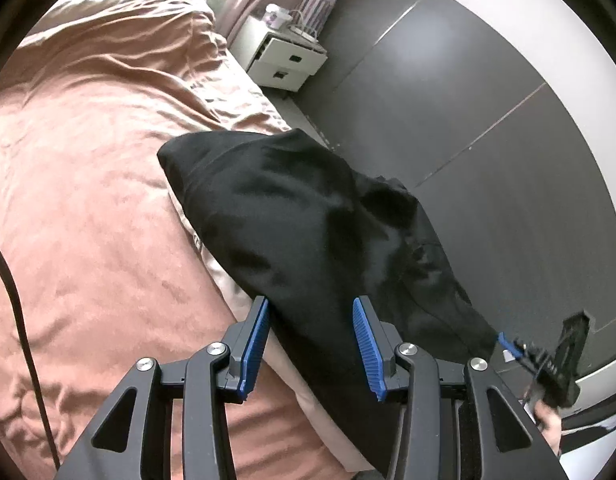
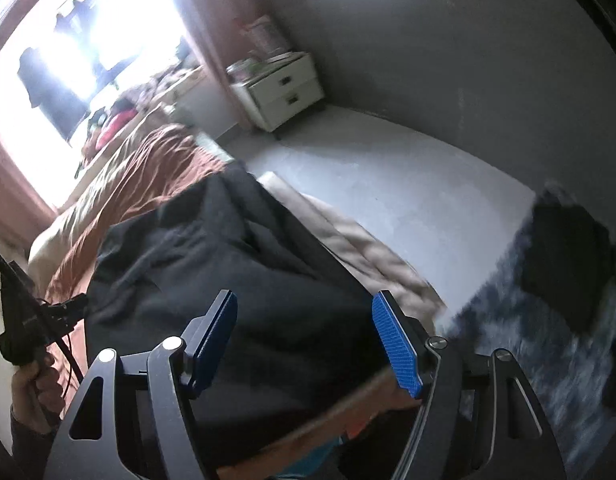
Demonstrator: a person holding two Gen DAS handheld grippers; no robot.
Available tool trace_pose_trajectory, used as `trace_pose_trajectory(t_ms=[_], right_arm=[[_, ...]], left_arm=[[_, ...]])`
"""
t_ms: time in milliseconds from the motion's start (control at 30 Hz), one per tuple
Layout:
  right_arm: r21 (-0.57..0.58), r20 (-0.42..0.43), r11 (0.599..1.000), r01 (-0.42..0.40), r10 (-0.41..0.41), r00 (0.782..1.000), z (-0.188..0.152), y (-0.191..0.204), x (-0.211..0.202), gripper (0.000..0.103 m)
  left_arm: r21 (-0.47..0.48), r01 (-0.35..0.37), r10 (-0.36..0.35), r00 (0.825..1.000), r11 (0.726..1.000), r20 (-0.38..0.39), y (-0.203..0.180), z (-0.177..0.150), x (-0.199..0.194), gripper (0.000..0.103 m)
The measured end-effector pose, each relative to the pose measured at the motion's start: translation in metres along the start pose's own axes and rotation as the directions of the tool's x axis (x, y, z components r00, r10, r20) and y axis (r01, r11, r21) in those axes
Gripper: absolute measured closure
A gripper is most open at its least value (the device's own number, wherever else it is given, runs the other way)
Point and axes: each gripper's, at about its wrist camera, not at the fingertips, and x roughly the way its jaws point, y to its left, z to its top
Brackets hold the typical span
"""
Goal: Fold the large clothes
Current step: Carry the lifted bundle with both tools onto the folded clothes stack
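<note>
Jaws apart; black garment [image 1: 308, 216] (window [image 2: 88, 40] right-view only)

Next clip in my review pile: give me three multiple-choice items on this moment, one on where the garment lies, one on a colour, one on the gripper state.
1. Where does the black fabric garment lie?
A. On the grey floor
B. At the edge of the bed with the rust-pink cover
C. On the white two-drawer nightstand

2. What colour are the gripper finger pads?
A. Blue
B. Red
C. White

3. How do the left gripper and right gripper stand?
A. Both shut on cloth
B. One open, one shut
C. Both open, gripping nothing

Answers: 1 B, the garment drapes over the bed's edge; 2 A, blue ribbed pads show in both wrist views; 3 C, each view shows a wide gap between the pads with the garment beyond.
</note>
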Motion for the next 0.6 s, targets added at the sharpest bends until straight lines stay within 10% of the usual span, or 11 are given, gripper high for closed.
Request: trace_pose_trajectory(t_ms=[133,333,600], right_arm=[[0.067,-0.063,0.997,-0.045,0.049,0.997,-0.007,-0.009,0.017,0.035],[0.124,-0.014,0.989,-0.079,0.081,0.997,0.017,-0.021,0.039,0.094],[0.173,0.040,0.984,-0.040,0.034,0.999,0.019,-0.049,0.031,0.097]], left_arm=[[-0.001,-0.001,0.001,1.000,1.000,-0.024,0.004,0.007,0.010,0.064],[0.015,0.022,-0.021,0.999,1.000,-0.036,0.002,0.017,0.023,0.066],[0.034,0.006,-0.004,0.999,0.999,-0.050,0.000,0.024,0.049,0.066]])
